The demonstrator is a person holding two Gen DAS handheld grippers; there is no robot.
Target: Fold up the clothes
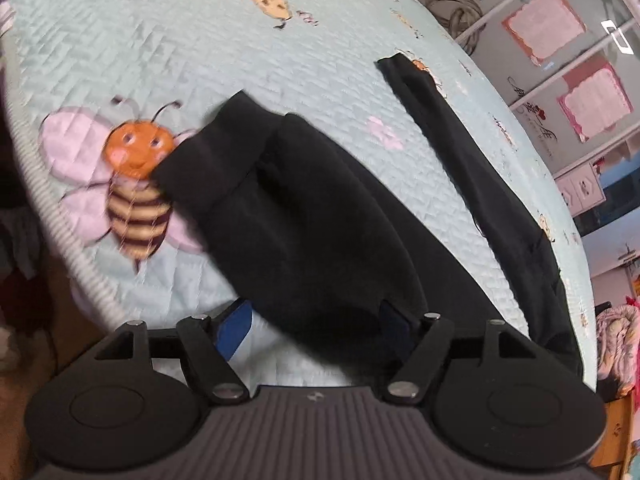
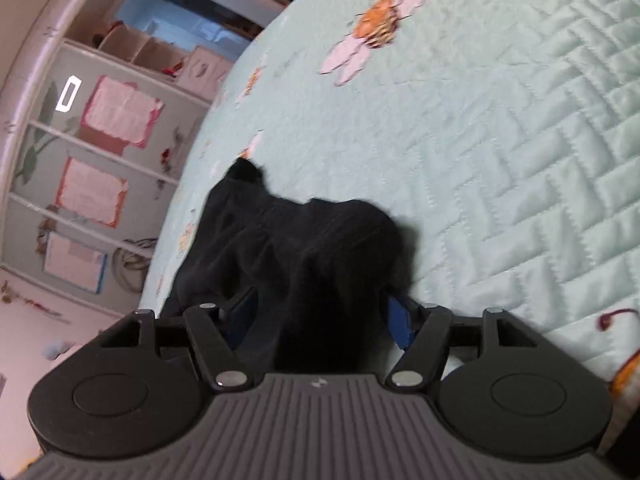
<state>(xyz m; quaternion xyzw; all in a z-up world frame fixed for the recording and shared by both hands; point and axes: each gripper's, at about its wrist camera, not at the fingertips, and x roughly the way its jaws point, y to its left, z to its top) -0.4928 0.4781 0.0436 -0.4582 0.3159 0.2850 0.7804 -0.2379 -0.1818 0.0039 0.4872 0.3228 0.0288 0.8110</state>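
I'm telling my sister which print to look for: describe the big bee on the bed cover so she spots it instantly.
Start from the pale mint quilted bed cover. Near its ribbed edge, beside the cuffed end of the black garment, sits the big bee. Unlike the small, blurred prints farther up the cover, it is large, with an orange smiling face, lilac wings and dark-striped yellow body.

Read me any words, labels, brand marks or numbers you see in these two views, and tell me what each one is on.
None can be read.
Pink-framed sheets on the cabinet doors: print too blurred.
Dark calligraphy-like marks on a door: not legible.
Small pale emblem on the left gripper body, likewise on the right gripper: a symbol, no letters.
Quilt and black garment: no text.
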